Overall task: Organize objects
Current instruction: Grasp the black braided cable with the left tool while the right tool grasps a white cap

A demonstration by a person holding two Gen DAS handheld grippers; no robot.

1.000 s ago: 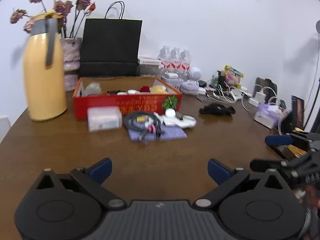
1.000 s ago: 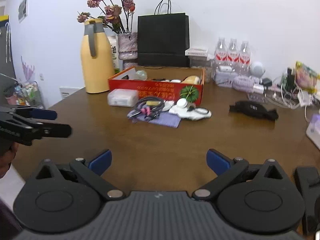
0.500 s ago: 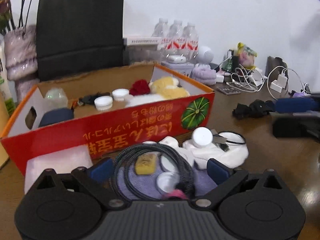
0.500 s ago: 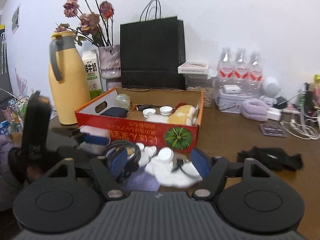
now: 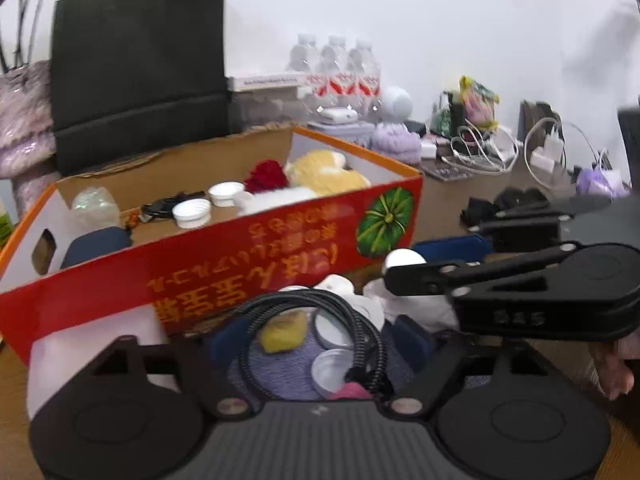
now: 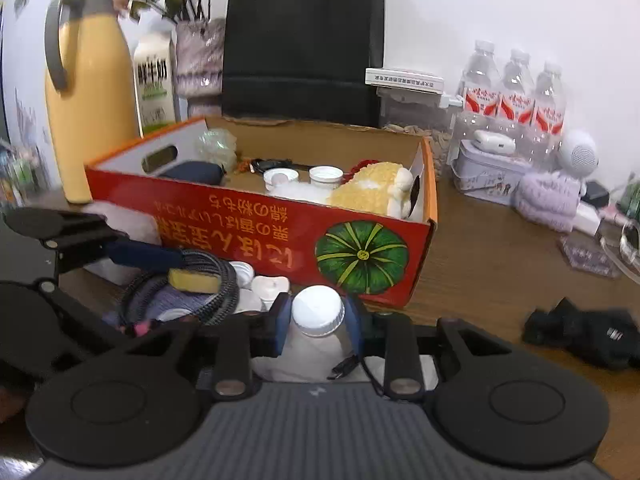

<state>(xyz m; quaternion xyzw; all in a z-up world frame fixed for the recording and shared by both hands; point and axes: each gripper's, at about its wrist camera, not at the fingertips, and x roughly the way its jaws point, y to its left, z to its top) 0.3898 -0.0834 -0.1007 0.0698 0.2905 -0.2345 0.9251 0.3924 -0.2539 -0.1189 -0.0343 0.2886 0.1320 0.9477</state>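
A red cardboard box (image 5: 248, 264) (image 6: 256, 216) holds caps, a plush toy and other small things. In front of it lies a pile: a black braided cable (image 5: 356, 320) (image 6: 220, 280), a yellow piece (image 5: 282, 326), tin lids and a purple cloth (image 5: 276, 372). My left gripper (image 5: 320, 340) has its blue fingers around the cable coil and the pile inside it. My right gripper (image 6: 318, 320) is shut on a small white bottle (image 6: 318, 312) with a white cap; it also shows in the left wrist view (image 5: 400, 260).
A black paper bag (image 6: 300, 36), a yellow thermos (image 6: 84, 92), a milk carton (image 6: 154, 80), water bottles (image 6: 516, 92) and a tin (image 6: 488, 172) stand behind the box. A black strap (image 6: 580, 332) lies to the right. Cables and chargers (image 5: 480, 156) crowd the far right.
Both grippers moved forward to the pile in front of the box. The right gripper closed on the white bottle. The left fingers narrowed around the cable coil.
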